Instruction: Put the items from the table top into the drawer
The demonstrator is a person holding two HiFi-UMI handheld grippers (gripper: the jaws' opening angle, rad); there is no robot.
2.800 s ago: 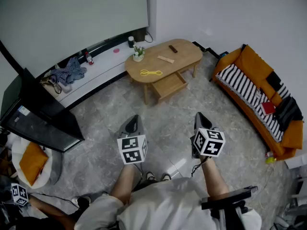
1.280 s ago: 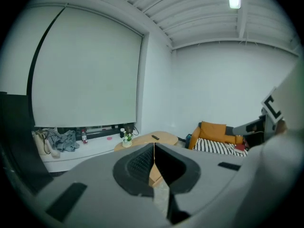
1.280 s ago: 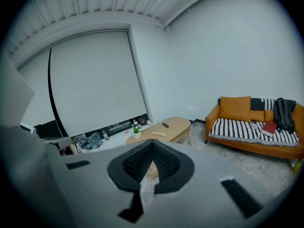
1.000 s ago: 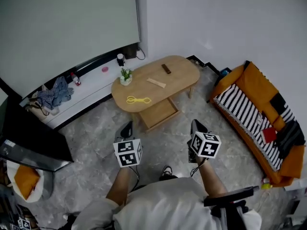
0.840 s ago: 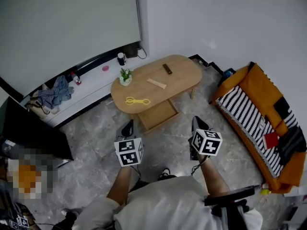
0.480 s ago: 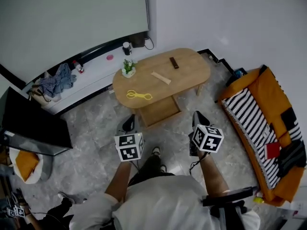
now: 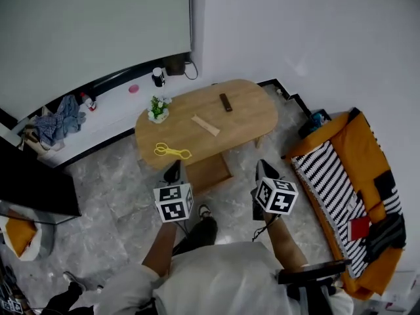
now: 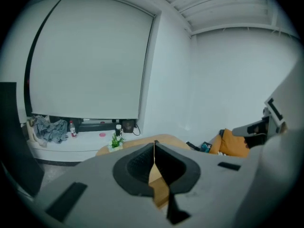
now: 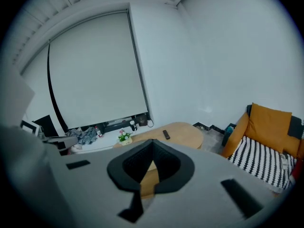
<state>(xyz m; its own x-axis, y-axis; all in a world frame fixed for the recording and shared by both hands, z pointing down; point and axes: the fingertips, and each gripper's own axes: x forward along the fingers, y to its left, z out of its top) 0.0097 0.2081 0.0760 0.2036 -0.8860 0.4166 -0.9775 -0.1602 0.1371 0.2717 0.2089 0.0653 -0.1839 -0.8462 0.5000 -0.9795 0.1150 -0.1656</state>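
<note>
An oval wooden table stands ahead of me, with an open drawer below its near edge. On its top lie yellow scissors, a pale wooden strip and a dark remote, beside a small potted plant. My left gripper and right gripper hover just short of the table, either side of the drawer. Both are shut and hold nothing. The right gripper view shows the remote and plant beyond the right gripper. The left gripper has its jaws pressed together.
An orange sofa with a striped blanket stands to the right. A low white shelf runs along the wall behind the table, with a heap of clothes and small bottles. A black screen leans at the left.
Both grippers have moved forward toward the table, which now lies closer and further left in the head view. Their jaws stay shut and empty.
</note>
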